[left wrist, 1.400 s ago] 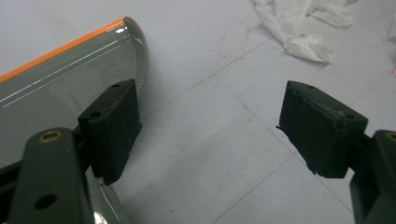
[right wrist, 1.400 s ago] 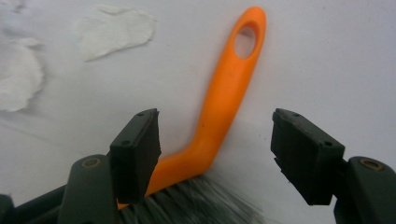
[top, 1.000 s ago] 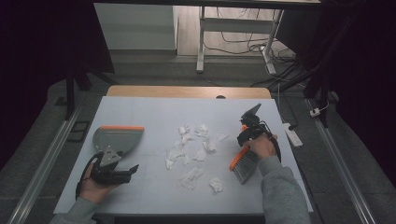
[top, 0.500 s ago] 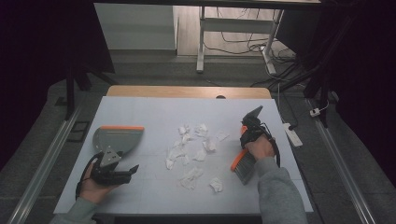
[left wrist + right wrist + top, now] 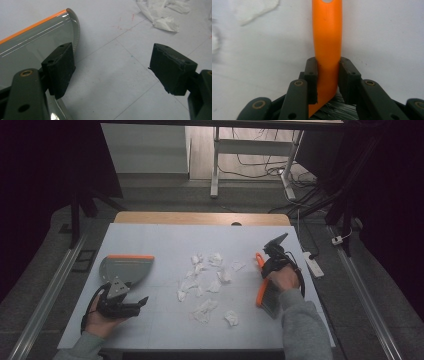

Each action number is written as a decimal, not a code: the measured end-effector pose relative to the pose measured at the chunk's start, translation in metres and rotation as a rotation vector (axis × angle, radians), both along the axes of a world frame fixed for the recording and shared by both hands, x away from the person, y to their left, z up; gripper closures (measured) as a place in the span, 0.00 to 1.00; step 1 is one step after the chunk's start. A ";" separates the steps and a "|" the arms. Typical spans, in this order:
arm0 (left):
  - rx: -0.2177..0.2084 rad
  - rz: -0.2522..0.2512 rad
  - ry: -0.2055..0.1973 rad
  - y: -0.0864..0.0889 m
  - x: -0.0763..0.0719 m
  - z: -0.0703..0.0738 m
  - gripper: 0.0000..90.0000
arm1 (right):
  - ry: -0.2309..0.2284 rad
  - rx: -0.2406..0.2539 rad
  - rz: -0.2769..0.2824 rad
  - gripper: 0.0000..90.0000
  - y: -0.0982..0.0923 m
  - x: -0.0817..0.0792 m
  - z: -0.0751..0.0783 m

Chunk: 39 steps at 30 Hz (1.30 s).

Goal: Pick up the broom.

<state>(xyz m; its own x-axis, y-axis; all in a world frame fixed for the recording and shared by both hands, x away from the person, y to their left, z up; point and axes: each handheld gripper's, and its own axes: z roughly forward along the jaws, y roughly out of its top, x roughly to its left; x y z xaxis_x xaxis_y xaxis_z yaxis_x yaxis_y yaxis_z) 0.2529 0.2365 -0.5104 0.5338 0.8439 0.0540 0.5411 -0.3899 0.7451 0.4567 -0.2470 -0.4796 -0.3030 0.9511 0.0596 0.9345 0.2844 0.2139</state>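
A brush [image 5: 260, 292] with an orange handle [image 5: 327, 32] and grey bristles lies at the right of the white table top. My right gripper [image 5: 263, 270] [image 5: 328, 72] is shut on that handle. Its jaws have just been closing with the handle between them, and both pads now press on its sides. A grey dustpan [image 5: 125, 267] [image 5: 32, 37] with an orange lip lies at the left. Just in front of it my left gripper [image 5: 141, 302] [image 5: 113, 57] stands open over bare table, one jaw beside the pan's edge.
Several crumpled white paper scraps [image 5: 205, 275] [image 5: 162, 15] [image 5: 254, 10] lie scattered in the middle of the table [image 5: 165, 240]. A power strip [image 5: 312, 262] lies on the floor by the table's right edge. Desk legs and cables stand behind the table.
The right hand has shifted only slightly at the brush. The left hand, the dustpan and the scraps are where they were.
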 end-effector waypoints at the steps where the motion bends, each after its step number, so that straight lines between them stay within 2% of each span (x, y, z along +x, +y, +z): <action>1: 0.000 0.000 0.000 0.000 0.000 0.000 0.24 | -0.003 0.022 0.006 0.79 -0.003 -0.001 0.003; 8: 0.009 0.010 0.001 -0.001 0.001 -0.001 0.23 | -0.076 0.168 0.030 0.79 -0.021 -0.015 0.023; 13: 0.015 0.016 -0.002 -0.002 0.002 -0.001 0.23 | -0.163 0.300 0.046 0.79 -0.033 -0.027 0.035; 14: 0.018 0.017 -0.001 -0.002 0.002 -0.002 0.23 | -0.183 0.317 0.049 0.79 -0.035 -0.029 0.037; 15: 0.018 0.017 -0.001 -0.002 0.002 -0.002 0.23 | -0.183 0.317 0.049 0.79 -0.035 -0.029 0.037; 16: 0.023 0.020 0.000 -0.003 0.002 -0.002 0.23 | -0.221 0.353 0.059 0.79 -0.039 -0.034 0.039; 20: 0.034 0.022 0.001 -0.007 0.003 -0.002 0.23 | -0.311 0.420 0.073 0.79 -0.047 -0.044 0.043; 26: 0.048 0.016 -0.008 -0.013 0.006 -0.002 0.23 | -0.456 0.497 0.095 0.79 -0.056 -0.056 0.052; 29: 0.050 0.010 -0.014 -0.017 0.007 0.000 0.23 | -0.498 0.531 0.107 0.79 -0.057 -0.060 0.056; 33: 0.053 0.007 -0.020 -0.021 0.009 0.002 0.23 | -0.532 0.560 0.116 0.79 -0.054 -0.063 0.059; 39: 0.048 -0.001 -0.026 -0.027 0.011 0.005 0.24 | -0.555 0.600 0.137 0.79 -0.045 -0.066 0.061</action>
